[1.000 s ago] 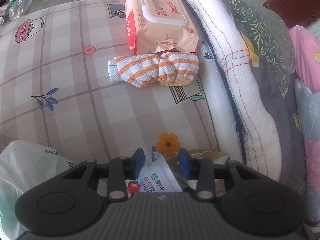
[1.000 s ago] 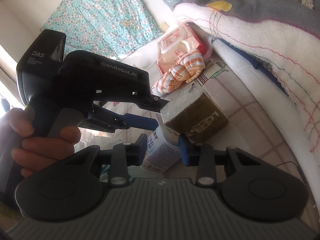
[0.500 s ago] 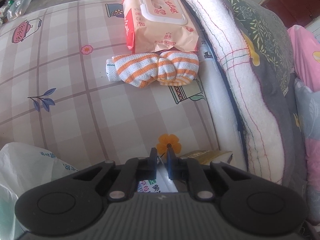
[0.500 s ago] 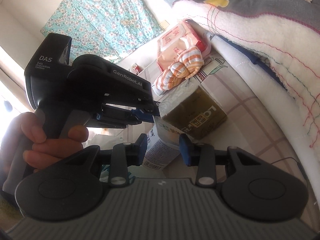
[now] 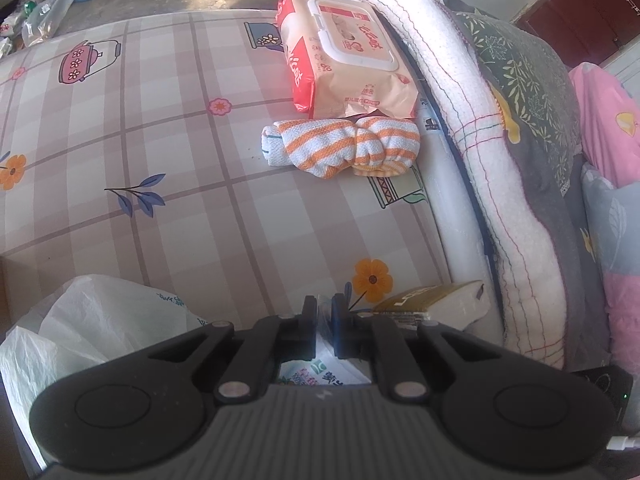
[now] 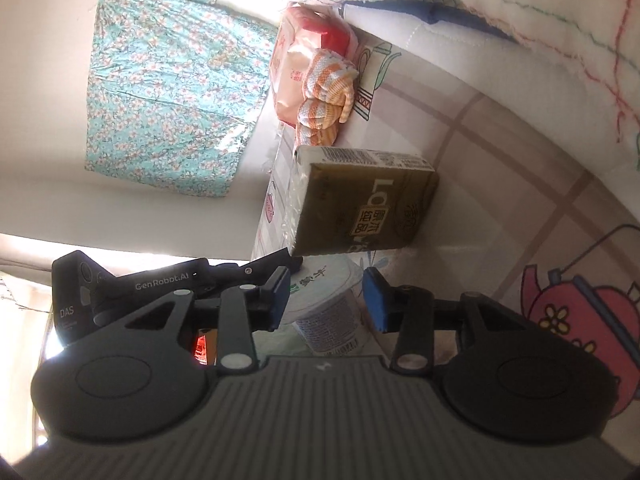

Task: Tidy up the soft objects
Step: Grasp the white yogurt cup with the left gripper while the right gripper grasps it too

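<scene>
My left gripper (image 5: 325, 312) is shut on the rim of a white yogurt cup (image 5: 320, 374), seen below its fingers. The same cup (image 6: 332, 308) lies between the fingers of my open right gripper (image 6: 327, 300), which is rolled sideways. A brown tissue pack (image 6: 360, 212) sits just beyond the cup; it also shows in the left wrist view (image 5: 432, 302). An orange-striped cloth (image 5: 340, 148) lies on the checked mattress (image 5: 140, 160), in front of a pink wet-wipes pack (image 5: 344, 52).
A white plastic bag (image 5: 92, 328) lies at the near left. Rolled white blanket (image 5: 492, 168) and grey leaf-print bedding (image 5: 532, 80) line the right side. A floral curtain (image 6: 160, 80) hangs on the far wall. Bags litter the floor (image 5: 48, 12) beyond the bed.
My left gripper has closed from open onto the cup's rim. My right gripper has rolled sideways and moved closer, so the cup now sits between its open fingers.
</scene>
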The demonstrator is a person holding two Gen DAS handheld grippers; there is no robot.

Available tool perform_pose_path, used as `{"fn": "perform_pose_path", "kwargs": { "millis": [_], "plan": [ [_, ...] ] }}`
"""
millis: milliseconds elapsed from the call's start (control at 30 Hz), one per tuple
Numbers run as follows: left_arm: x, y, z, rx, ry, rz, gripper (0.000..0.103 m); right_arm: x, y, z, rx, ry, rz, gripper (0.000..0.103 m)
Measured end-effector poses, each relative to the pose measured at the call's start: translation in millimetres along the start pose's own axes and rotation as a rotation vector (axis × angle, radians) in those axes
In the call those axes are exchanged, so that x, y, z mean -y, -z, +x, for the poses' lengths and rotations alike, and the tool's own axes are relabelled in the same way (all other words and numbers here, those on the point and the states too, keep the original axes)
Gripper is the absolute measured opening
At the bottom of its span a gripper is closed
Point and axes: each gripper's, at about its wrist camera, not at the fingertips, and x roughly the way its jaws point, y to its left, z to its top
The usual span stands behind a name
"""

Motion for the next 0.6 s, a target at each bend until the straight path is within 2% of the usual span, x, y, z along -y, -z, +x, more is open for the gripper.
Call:
{"fn": "perform_pose_path", "kwargs": {
  "millis": [100, 200, 333, 467, 600],
  "plan": [
    [-1, 1, -1, -0.001, 0.007, -0.001, 0.007, 3, 2, 13, -0.031, -0.018, 0.044, 0.04],
    [1, 2, -2, 0.005, 0.007, 0.001, 0.007, 0, 2, 20, -0.024, -0.026, 0.044, 0.041],
    [3, 3, -10, 0.005, 0.05, -0.012, 0.007, -9, 0, 18, 0.002, -0.007, -0.004, 0.04],
    [15, 12, -18, 0.013, 0.089, 0.014, 0.008, -20, -2, 1, 0.044, 0.015, -0.065, 0.04],
    [24, 23, -16, -0.01, 0.11, 0.044, 0.008, -26, 1, -18, 0.069, 0.053, -0.135, 0.04]
  ]
}}
